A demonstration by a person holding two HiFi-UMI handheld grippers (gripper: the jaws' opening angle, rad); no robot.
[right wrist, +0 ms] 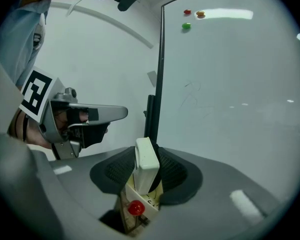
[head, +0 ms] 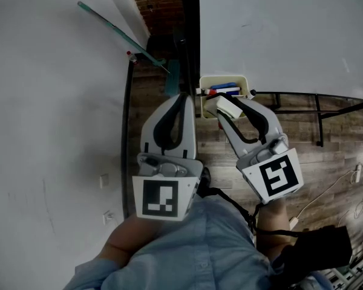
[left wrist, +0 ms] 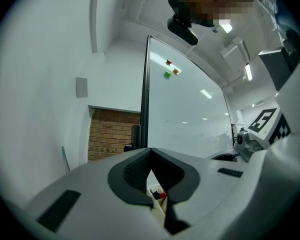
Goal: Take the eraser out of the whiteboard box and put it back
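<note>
**Right claw and eraser.** Your right claw [head: 225,110] pinches the cream-white rectangular block eraser [right wrist: 146,162] by its two broad faces. The ribbed dark pads press on it from either side. The eraser stands upright directly above the open top of the small cream plastic box [head: 224,79]. Its lower end is at the box's rim, and you cannot tell whether it touches.

**Box.** The cream box hangs on the lower edge of the large white whiteboard [head: 290,35]. Inside it lie markers with blue and red parts [head: 224,89]. In your right gripper view one round red cap [right wrist: 136,207] shows just below the eraser.

**Left claw.** Your left claw [head: 183,96] sits just beside the box on its left, apart from it and level with its rim. Its tips are pressed together with nothing between them.

**Above the box.** High on the whiteboard are three small round magnets: red [right wrist: 187,12], orange [right wrist: 200,14] and green [right wrist: 186,26].
</note>
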